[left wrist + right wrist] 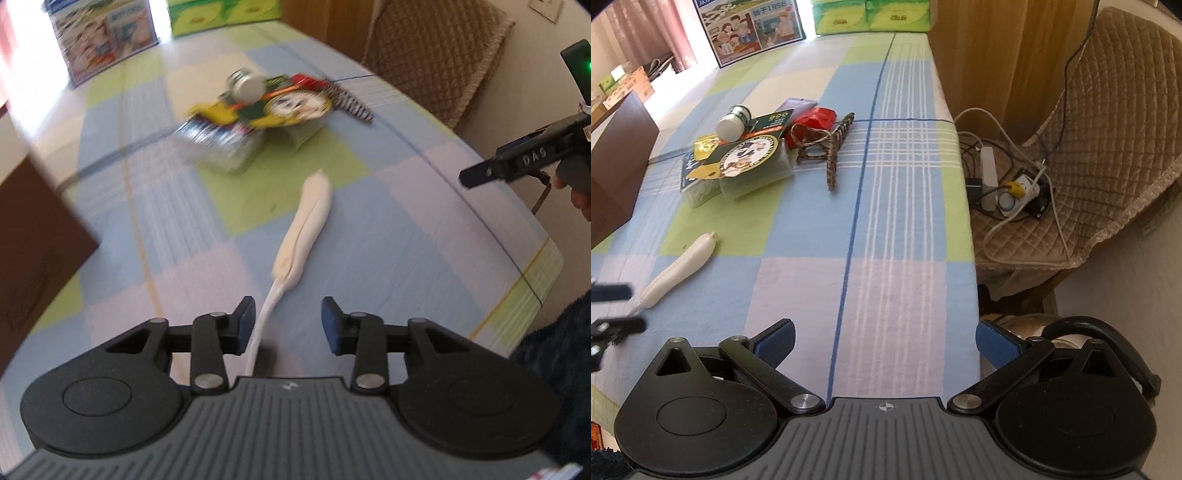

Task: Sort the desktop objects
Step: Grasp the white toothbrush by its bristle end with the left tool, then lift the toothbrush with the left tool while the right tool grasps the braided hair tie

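A white tool with a long plastic handle (306, 221) lies on the checked tablecloth (424, 206). Its thin end runs between the fingers of my left gripper (288, 325), which is open around it without closing. The tool also shows in the right wrist view (679, 264), with my left gripper (613, 306) at its near end. My right gripper (884, 341) is wide open and empty above the table's right edge. A pile sits further back: a clear box with a round label (738, 166), a white bottle (733, 122), a red packet (814, 122) and a patterned hair claw (827, 147).
A picture box (753, 29) and green tissue packs (871, 14) stand at the table's far end. A quilted chair (1089, 147) with a power strip and cables (1008, 184) is to the right. A brown chair back (617, 166) stands at the left.
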Motion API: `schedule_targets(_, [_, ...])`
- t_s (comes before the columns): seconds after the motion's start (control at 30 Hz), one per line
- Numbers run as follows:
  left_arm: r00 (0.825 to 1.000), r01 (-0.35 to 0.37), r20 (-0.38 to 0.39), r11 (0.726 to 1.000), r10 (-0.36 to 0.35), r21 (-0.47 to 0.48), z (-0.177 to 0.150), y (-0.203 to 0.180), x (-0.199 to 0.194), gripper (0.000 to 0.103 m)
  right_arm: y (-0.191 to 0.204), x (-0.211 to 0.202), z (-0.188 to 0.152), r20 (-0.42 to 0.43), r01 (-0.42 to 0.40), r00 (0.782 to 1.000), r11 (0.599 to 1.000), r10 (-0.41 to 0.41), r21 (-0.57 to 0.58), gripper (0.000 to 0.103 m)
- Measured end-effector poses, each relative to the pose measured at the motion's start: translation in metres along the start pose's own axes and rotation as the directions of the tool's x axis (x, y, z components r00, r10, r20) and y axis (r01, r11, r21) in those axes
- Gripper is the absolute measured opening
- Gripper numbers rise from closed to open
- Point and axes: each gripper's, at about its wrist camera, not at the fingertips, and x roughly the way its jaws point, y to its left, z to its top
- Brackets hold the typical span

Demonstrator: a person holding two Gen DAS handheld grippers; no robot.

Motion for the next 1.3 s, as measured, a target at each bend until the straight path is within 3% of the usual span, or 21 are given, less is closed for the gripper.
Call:
schedule_targets(0.3, [1.0,-0.001,-0.01,0.998,0.002,0.063,0.03,-0.006,0.035,0.033,-0.005,-0.003,-0.003,0.016,-0.014,1.0,0.999,0.014,0.034,0.101])
schedule_targets(0.37, [1.0,0.012,-0.008,0.998,-0.012,0.058,0.03,-0.006,0.036,0.019,-0.002,-0.003,0.0,0.031,-0.032,0.999,0.999,0.031,0.027,0.101])
schedule_targets(0.6, [0.999,-0.04,0.001,0.997,0.04,-0.071,0.022,0.006,0.026,0.016,0.02,0.007,0.02,0.153,-0.061,0.985,0.993,0.076,-0.099,0.1])
schedule_targets(0.67, [0.998,-0.06,0.005,0.991,0.061,-0.122,0.02,0.014,0.02,0.016,0.027,0.014,0.031,0.198,-0.053,0.977,0.986,0.085,-0.16,0.082])
schedule_targets(0.73, [0.997,-0.079,0.008,0.983,0.082,-0.166,0.02,0.024,0.014,0.016,0.03,0.024,0.044,0.221,-0.044,0.971,0.98,0.088,-0.195,0.073])
schedule_targets(0.97, [0.991,-0.114,0.034,0.948,0.13,-0.299,0.024,0.055,-0.002,0.016,0.03,0.05,0.091,0.253,-0.142,0.95,0.974,0.184,-0.178,0.064])
schedule_targets(1.1, [0.989,-0.117,0.046,0.929,0.142,-0.352,0.028,0.067,-0.008,0.016,0.038,0.065,0.109,0.247,-0.138,0.951,0.971,0.184,-0.193,0.063])
schedule_targets(1.3, [0.985,-0.123,0.067,0.923,0.158,-0.363,0.042,0.074,-0.011,0.016,0.037,0.081,0.124,0.253,-0.154,0.949,0.977,0.188,-0.15,0.056])
